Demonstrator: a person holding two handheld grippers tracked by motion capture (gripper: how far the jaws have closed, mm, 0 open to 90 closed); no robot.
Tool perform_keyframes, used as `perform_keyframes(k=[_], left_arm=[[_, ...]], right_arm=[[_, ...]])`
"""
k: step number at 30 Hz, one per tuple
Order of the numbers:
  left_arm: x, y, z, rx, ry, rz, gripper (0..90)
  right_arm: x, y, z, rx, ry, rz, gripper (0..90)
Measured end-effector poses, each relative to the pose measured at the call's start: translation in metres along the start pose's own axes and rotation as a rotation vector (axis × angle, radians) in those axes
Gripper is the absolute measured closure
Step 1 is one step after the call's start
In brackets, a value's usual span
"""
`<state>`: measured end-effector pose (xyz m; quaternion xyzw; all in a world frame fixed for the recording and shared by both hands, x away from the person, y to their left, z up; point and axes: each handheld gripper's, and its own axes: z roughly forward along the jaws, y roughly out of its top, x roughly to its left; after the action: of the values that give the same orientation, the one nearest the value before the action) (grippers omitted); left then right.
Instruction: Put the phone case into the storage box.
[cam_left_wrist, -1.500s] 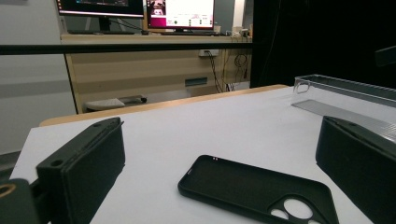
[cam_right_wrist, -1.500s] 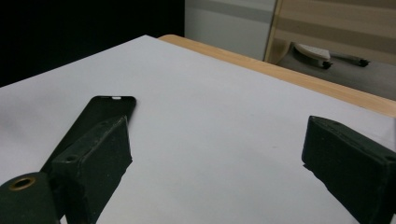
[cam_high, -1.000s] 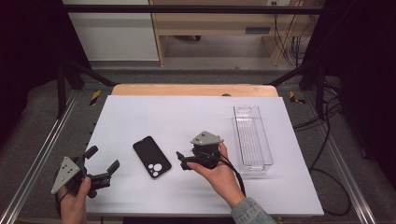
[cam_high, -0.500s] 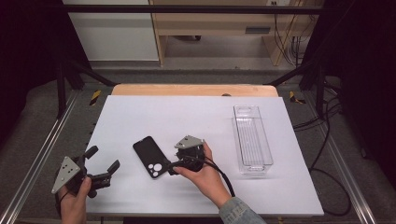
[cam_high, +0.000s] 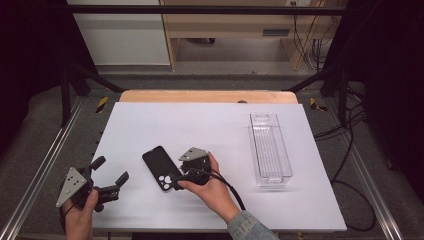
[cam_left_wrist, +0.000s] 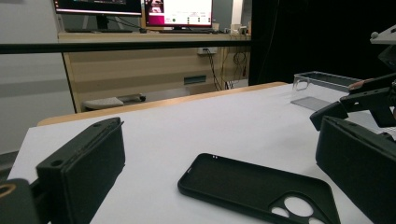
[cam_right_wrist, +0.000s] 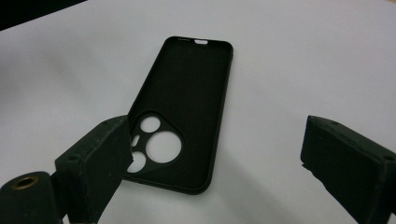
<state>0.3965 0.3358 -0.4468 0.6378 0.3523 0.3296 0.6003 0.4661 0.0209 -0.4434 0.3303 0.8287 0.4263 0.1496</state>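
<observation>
- a black phone case (cam_high: 161, 168) lies flat, hollow side up, on the white desk (cam_high: 210, 125), in the lower middle of the high view.
- the right claw (cam_high: 176, 181) sits at the case's near end, by the camera cut-outs; its jaws are spread wide and hold nothing.
- in the right gripper view the case (cam_right_wrist: 184, 107) runs away from the claw toward the upper middle of the frame, cut-outs nearest, with one jaw overlapping the cut-out corner and the other well off to the right over bare desk.
- the case's long axis slants from lower right to upper left in the high view, so the right claw looks roughly along its length rather than across it.
- the left claw (cam_high: 109, 177) is at the lower left of the high view, also wide open and empty, farther from the case.
- there is bare desk all round the case; a clear plastic tray (cam_high: 270, 149) stands well apart at the right.
</observation>
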Motion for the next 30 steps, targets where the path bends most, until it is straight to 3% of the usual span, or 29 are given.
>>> perform_keyframes(k=[6, 8, 11, 12, 16, 21, 24, 30], left_arm=[[0.000, 0.000, 0.000, 0.001, 0.000, 0.001, 1.5], [0.000, 0.000, 0.000, 0.001, 0.000, 0.001, 1.5], [0.000, 0.000, 0.000, 0.002, 0.000, 0.002, 1.5], [0.000, 0.000, 0.000, 0.001, 0.000, 0.002, 1.5], [0.000, 0.000, 0.000, 0.002, 0.000, 0.002, 1.5], [0.000, 0.000, 0.001, 0.005, -0.001, 0.005, 1.5], [0.000, 0.000, 0.001, 0.005, -0.001, 0.006, 1.5], [0.000, 0.000, 0.001, 0.005, -0.001, 0.006, 1.5]], right_arm=[[0.004, 0.000, 0.005, 0.023, 0.022, -0.007, 14.1], [0.005, 0.000, 0.005, 0.027, 0.031, -0.014, 22.3], [0.006, 0.000, 0.006, 0.049, 0.067, -0.042, 43.7], [0.006, 0.000, 0.006, 0.049, 0.067, -0.042, 43.7], [0.007, -0.001, 0.007, 0.076, 0.093, -0.060, 67.4], [0.007, -0.003, 0.009, 0.097, 0.097, -0.075, 84.7], [0.006, -0.003, 0.011, 0.103, 0.097, -0.074, 90.0], [0.008, -0.004, 0.015, 0.133, 0.091, -0.071, 90.0]])
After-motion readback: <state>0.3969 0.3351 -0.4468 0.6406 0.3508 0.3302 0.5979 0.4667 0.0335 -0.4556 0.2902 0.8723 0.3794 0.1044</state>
